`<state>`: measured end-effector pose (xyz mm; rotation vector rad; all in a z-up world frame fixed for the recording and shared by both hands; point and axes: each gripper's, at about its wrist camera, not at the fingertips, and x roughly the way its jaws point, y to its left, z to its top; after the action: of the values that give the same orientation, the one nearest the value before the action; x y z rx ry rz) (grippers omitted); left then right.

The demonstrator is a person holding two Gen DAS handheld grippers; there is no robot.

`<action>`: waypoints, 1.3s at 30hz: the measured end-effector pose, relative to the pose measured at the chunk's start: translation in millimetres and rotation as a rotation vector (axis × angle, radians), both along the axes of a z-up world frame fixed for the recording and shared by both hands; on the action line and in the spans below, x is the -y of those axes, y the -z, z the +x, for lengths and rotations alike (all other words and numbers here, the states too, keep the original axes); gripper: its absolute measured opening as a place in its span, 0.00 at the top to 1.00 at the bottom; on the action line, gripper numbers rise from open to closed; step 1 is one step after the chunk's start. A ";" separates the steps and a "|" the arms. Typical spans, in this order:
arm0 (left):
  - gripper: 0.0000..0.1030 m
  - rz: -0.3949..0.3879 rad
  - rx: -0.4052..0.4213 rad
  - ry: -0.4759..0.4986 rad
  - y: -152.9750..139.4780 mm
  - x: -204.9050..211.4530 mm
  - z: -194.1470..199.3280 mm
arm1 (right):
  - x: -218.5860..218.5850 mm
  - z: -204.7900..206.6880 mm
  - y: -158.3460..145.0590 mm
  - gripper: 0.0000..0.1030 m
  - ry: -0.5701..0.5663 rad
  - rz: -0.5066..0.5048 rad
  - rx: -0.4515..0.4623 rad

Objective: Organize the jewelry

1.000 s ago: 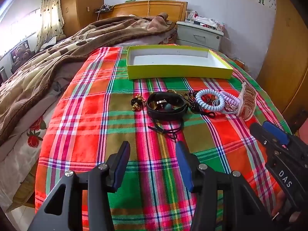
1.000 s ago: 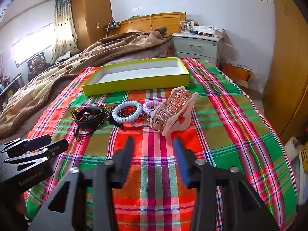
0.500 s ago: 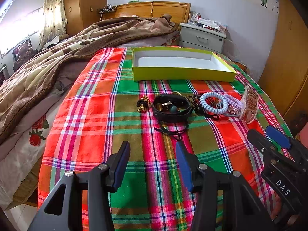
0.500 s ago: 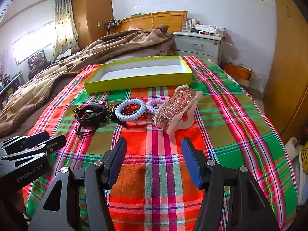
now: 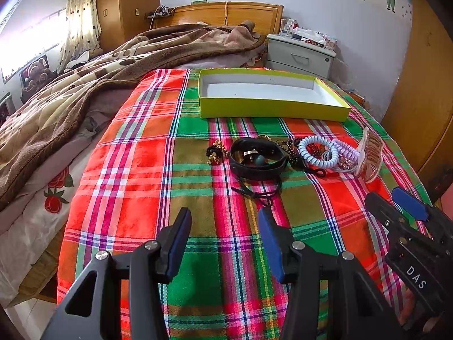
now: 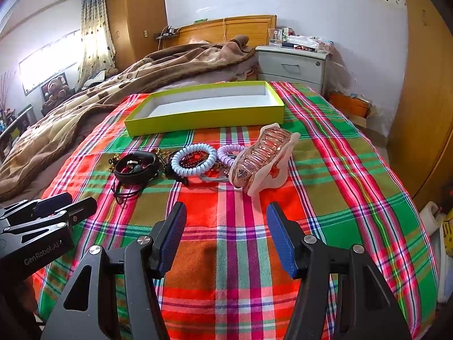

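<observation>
A row of jewelry lies on the plaid cloth: a black leather bracelet (image 5: pixel 256 157) with a cord, a gold-and-black bead piece (image 5: pixel 215 151), a pale blue spiral hair tie (image 5: pixel 318 151), a lilac spiral tie (image 5: pixel 346 150) and a pink hair claw (image 6: pixel 262 157). An empty yellow-green box (image 5: pixel 271 96) sits behind them. My left gripper (image 5: pixel 223 238) is open and empty, short of the bracelet. My right gripper (image 6: pixel 225 233) is open and empty, short of the hair claw (image 5: pixel 371 153). The box (image 6: pixel 203 110) and bracelet (image 6: pixel 136 165) also show in the right wrist view.
A brown blanket (image 5: pixel 85 85) covers the bed's left side. A grey nightstand (image 6: pixel 291 66) stands behind the bed, a wooden wardrobe (image 6: pixel 424 99) to the right. The cloth's near edge drops off below the grippers.
My right gripper's jaws have opened wider. Both grippers have pulled back slightly from the jewelry row. Nothing on the cloth has moved.
</observation>
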<state>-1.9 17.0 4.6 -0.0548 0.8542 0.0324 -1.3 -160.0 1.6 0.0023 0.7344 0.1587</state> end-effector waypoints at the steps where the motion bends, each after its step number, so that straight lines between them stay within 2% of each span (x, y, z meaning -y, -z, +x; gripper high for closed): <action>1: 0.51 0.001 -0.002 0.000 0.0 0.2 0.2 | -0.2 0.3 -0.2 0.43 0.000 0.000 -0.001; 39: 0.51 -0.001 -0.008 -0.002 0.3 -2.6 -2.1 | 1.8 0.5 -0.1 0.43 0.006 0.010 -0.007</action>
<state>-4.0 19.6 4.3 -0.0566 0.8618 0.0343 -0.7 -161.8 1.7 0.0142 0.7406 0.1567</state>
